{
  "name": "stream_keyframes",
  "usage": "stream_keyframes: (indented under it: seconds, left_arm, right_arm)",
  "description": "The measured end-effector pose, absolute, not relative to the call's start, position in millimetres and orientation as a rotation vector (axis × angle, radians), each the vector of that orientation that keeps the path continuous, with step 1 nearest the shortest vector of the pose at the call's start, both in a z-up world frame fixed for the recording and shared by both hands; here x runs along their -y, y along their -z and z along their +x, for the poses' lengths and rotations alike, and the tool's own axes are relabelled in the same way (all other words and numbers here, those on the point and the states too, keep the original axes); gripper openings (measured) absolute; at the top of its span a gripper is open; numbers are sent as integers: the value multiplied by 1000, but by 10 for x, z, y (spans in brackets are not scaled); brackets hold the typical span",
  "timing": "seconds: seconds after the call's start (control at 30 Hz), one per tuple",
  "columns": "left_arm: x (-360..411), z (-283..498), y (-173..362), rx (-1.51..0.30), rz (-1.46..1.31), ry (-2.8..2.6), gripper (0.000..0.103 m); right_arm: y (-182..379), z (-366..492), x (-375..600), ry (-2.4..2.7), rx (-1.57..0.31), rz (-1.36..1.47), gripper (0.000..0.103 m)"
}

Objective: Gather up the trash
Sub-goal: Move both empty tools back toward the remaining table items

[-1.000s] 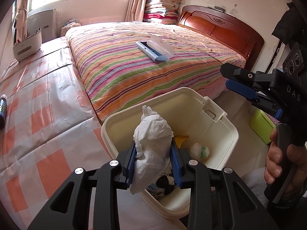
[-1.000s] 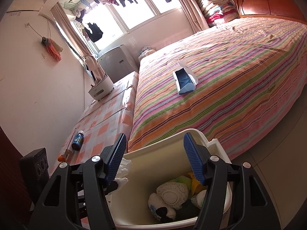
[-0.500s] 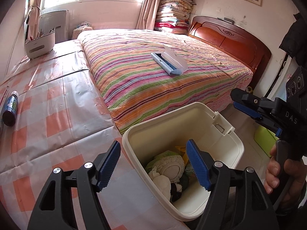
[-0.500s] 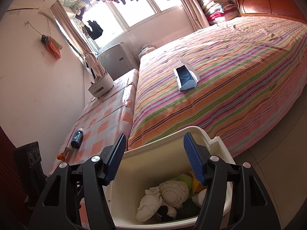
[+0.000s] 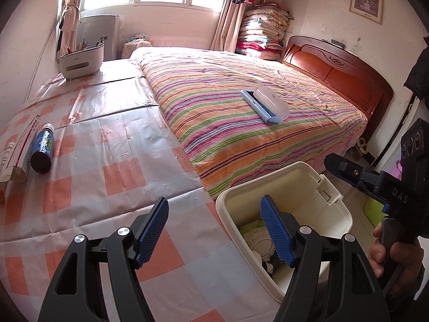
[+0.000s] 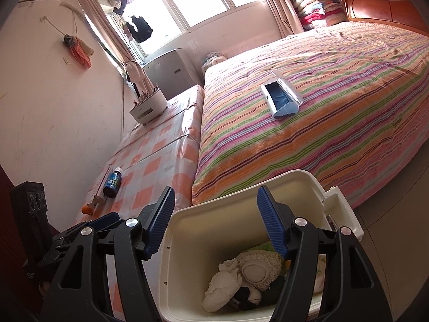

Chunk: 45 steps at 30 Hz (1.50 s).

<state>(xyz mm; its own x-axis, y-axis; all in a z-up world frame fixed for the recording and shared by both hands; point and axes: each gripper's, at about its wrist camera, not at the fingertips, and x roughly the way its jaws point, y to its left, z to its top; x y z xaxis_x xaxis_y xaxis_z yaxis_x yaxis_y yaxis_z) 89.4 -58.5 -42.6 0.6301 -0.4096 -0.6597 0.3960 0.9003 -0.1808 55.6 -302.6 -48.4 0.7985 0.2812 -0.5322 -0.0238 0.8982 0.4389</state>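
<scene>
A cream plastic bin (image 5: pixel 297 177) stands on the floor beside the bed and checked table; it also shows in the right wrist view (image 6: pixel 241 193). Inside lie a crumpled white tissue (image 6: pixel 222 287), a lacy round pad (image 6: pixel 254 268) and other scraps. My left gripper (image 5: pixel 214 230) is open and empty, above the table edge and the bin's left rim. My right gripper (image 6: pixel 215 220) is open and empty, over the bin's near side; it shows at the right of the left wrist view (image 5: pixel 356 177).
A dark blue bottle (image 5: pixel 43 147) and a long carton (image 5: pixel 16 153) lie on the orange-checked table cover (image 5: pixel 107 139). A blue and white lint brush (image 5: pixel 265 104) lies on the striped bed (image 5: pixel 228 112). A white holder (image 5: pixel 80 59) stands at the table's far end.
My left gripper held the white tissue over the bin, opened and dropped it in, then drew back up and left. The tissue now lies in the bin. The right gripper barely moved.
</scene>
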Motion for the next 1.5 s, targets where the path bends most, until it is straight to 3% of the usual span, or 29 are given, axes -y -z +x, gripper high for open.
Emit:
stream_keyframes:
  seconds: [0.97, 1.5]
  left_arm:
    - [-2160, 1366, 323, -735, -244, -122, 69]
    - [-2708, 1718, 660, -846, -331, -174, 69]
  right_arm:
    - [568, 1073, 1601, -374, -761, 285, 64]
    - [339, 1677, 511, -547, -744, 120, 64]
